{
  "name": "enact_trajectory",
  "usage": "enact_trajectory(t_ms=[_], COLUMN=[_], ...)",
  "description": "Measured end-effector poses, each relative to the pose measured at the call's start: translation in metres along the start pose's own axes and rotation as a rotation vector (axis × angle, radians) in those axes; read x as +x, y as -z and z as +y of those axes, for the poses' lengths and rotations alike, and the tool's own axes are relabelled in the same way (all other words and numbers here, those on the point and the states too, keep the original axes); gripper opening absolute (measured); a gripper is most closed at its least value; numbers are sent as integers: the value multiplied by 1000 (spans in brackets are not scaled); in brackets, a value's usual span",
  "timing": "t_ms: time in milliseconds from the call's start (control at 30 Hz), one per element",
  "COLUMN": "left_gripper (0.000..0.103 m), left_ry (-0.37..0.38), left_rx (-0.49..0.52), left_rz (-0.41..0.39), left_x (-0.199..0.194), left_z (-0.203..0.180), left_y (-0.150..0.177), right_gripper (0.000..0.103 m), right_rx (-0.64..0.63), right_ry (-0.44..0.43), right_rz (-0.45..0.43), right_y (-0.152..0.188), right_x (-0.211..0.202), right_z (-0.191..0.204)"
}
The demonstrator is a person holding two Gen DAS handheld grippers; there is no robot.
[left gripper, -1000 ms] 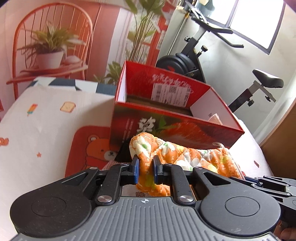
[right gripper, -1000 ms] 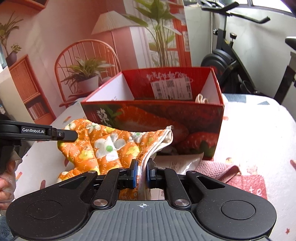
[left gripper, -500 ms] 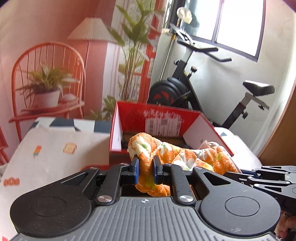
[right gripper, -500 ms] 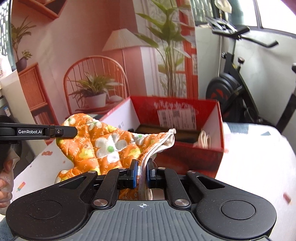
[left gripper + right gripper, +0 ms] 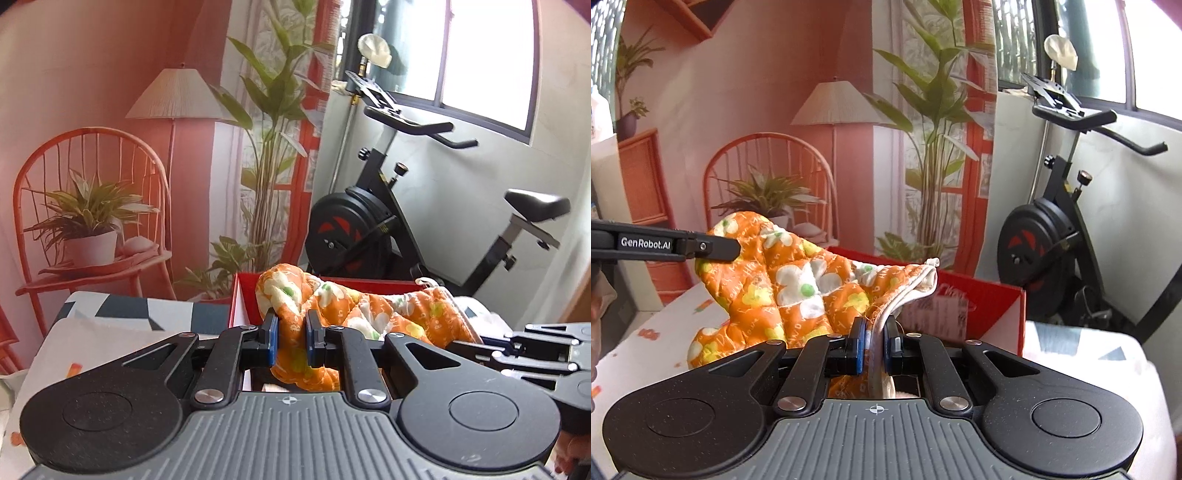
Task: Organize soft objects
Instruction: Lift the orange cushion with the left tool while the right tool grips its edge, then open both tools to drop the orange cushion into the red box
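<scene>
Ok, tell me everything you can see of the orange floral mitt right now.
The orange floral mitt is quilted fabric with white and yellow flowers and a white-trimmed cuff. It hangs stretched in the air between both grippers: left gripper pinches the fingertip end, right gripper pinches the cuff edge. The red box shows behind it.

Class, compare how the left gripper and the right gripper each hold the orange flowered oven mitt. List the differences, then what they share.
The left gripper clamps a thick, bunched orange fold of the oven mitt; the right gripper pinches the thin white-trimmed cuff edge. The left gripper's jaws stand wider apart around the padding; the right gripper's jaws are nearly together. Shared: both are shut on the mitt, holding it in the air in front of the red box.
</scene>
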State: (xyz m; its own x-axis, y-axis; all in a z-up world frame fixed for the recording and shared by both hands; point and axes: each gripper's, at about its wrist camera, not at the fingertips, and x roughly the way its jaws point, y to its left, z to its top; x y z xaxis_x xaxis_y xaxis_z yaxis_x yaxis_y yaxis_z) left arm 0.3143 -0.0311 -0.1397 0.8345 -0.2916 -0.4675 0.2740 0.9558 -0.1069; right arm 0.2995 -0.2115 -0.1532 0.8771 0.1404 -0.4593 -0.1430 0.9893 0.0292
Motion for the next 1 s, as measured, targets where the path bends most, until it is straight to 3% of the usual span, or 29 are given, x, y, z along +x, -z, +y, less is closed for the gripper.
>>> enact_trajectory(t_ms=[200,467,633,800,867,933,1000], left_gripper=[16,16,16,18,25,42,48], left_ry=[-22,-23,-20,-6,0,3,-1], left_rx=[-47,12,51,69,69,73,84], left_rz=[24,109,174,188,192,187,176], left_x=[51,110,134,139,141,140,136], left_z=[3,-7,-10,-9,-9,-8,-10], left_y=[-19,-16,-5,-1,-1,-1,-2], right_gripper=[9,9,9,10,12,16,24], right_rx=[14,39,112,115,105,99,96], right_ry=[46,92,96,113,133,150,153], right_rz=[-4,110,200,241,250,263,277], right_y=[-15,-14,-1,8,11,14,17], right_x=[47,110,126,133,135,137,137], right_z=[-20,-48,-58,-59,-57,-55,-53])
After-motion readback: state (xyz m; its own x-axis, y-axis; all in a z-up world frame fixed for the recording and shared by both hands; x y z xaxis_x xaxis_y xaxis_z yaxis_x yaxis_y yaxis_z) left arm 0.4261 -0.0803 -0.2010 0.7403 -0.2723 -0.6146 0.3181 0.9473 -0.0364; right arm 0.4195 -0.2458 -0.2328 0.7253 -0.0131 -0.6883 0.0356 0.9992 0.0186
